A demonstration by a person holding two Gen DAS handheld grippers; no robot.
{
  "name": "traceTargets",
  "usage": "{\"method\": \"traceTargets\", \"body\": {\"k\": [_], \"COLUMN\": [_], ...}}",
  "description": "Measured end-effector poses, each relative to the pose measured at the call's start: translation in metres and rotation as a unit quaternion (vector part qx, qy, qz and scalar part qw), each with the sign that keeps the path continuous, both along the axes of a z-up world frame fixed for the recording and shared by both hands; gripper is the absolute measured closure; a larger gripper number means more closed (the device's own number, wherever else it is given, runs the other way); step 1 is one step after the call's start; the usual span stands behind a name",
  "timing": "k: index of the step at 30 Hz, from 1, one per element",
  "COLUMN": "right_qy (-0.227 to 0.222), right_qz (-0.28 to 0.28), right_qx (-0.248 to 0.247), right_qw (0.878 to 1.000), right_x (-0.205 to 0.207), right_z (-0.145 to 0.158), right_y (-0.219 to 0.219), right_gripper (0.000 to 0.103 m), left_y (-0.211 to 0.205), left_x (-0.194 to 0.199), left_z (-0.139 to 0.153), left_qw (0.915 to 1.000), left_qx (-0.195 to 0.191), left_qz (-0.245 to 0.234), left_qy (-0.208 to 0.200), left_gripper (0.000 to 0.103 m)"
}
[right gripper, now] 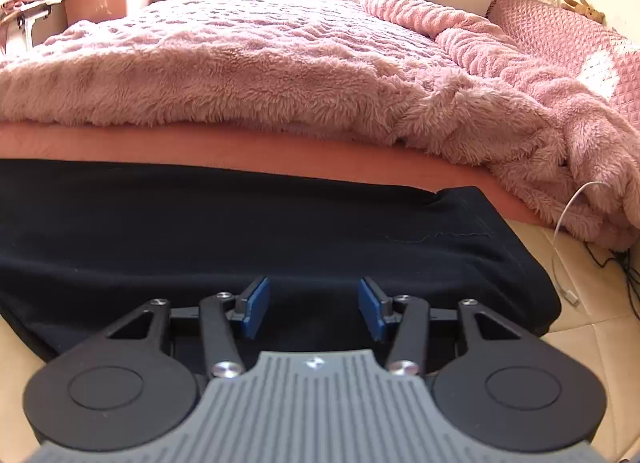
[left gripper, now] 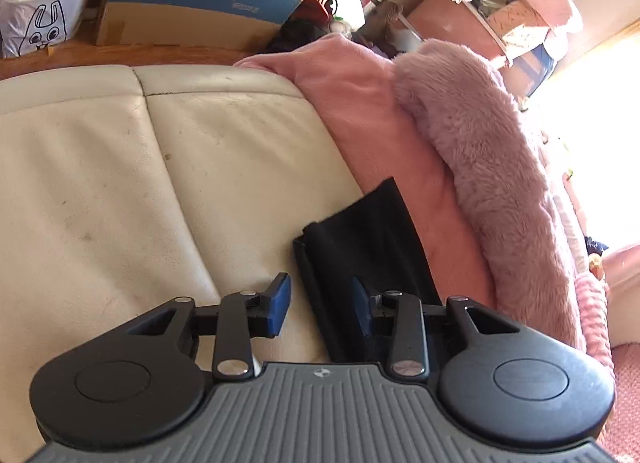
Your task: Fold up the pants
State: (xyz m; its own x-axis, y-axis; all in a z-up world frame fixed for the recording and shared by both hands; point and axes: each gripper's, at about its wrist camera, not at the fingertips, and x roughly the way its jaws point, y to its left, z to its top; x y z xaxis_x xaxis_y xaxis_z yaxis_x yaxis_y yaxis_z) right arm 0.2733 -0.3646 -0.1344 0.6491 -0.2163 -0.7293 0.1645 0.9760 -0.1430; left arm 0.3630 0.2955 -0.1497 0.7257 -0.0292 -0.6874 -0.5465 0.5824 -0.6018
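The black pants (right gripper: 256, 231) lie flat in a long strip on the cream bench (left gripper: 120, 183) by the bed — folded once, it seems. The 2 grippers, left (left gripper: 322, 309) and right (right gripper: 314, 307), gape and hold nothing — more folds remain.

Left gripper (left gripper: 322, 309) & right gripper (right gripper: 314, 305): same build. Grey ribbed housing nearest the cam, small white emblem at its front edge. Two black round discs either side w/ inset circles. Black link arms, silver screws at pivots. Triangular cut-outs in outer arms. Blue flat pads (right gripper: 256, 301) at tips.
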Motion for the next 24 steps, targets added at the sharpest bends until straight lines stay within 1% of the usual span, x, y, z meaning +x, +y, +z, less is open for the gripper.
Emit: {"method": "traceTargets", "body": {"k": [2,3,4,5,6,8,11,12,14,18,21,24], "right_qy": [0.005,0.006,0.008,0.01,0.012,0.018,0.028,0.031,0.037,0.05,0.061,0.054], "right_qz": [-0.001,-0.003,-0.007,-0.007,-0.007,-0.001,0.007,0.012,0.021,0.04,0.056,0.046], "right_qx": [-0.006,-0.007,-0.005,-0.003,-0.002,0.002,0.017,0.027,0.039,0.045,0.02,-0.013], "right_qw": [1.0,1.0,1.0,1.0,1.0,1.0,0.999,0.999,0.998,0.997,0.996,0.997], "right_x": [-0.005,-0.008,-0.011,-0.015,-0.019,-0.027,-0.041,-0.047,-0.058,-0.074,-0.076,-0.07], "right_z": [0.0,0.001,0.001,0.002,0.003,0.006,0.013,0.015,0.018,0.016,0.008,0.002], "right_y": [0.002,0.002,0.002,0.003,0.005,0.012,0.028,0.035,0.052,0.095,0.127,0.146], "right_gripper": [0.058,0.058,0.058,0.058,0.058,0.058,0.058,0.058,0.058,0.058,0.058,0.059], "left_y": [-0.003,-0.007,-0.01,-0.012,-0.011,-0.015,-0.021,-0.021,-0.016,-0.005,-0.005,-0.003], "left_x": [0.008,0.012,0.016,0.02,0.018,0.017,0.005,0.001,-0.004,-0.018,-0.024,-0.028], "left_z": [-0.001,0.0,-0.001,0.0,0.0,0.008,0.024,0.025,0.023,0.023,0.024,0.023], "left_qw": [0.9999,0.9998,0.9995,0.9986,0.9977,0.9956,0.9886,0.9853,0.9811,0.9842,0.9842,0.9852], "left_qx": [0.011,0.019,0.032,0.048,0.06,0.086,0.145,0.163,0.18,0.164,0.162,0.156], "left_qz": [0.0,-0.002,-0.004,-0.003,-0.004,-0.008,-0.025,-0.03,-0.037,-0.044,-0.052,-0.054], "left_qy": [0.0,0.0,0.006,0.023,0.032,0.036,0.031,0.041,0.062,0.051,0.05,0.048], "left_gripper": [0.062,0.07,0.083,0.092,0.098,0.1,0.1,0.1,0.1,0.1,0.1,0.1]}}
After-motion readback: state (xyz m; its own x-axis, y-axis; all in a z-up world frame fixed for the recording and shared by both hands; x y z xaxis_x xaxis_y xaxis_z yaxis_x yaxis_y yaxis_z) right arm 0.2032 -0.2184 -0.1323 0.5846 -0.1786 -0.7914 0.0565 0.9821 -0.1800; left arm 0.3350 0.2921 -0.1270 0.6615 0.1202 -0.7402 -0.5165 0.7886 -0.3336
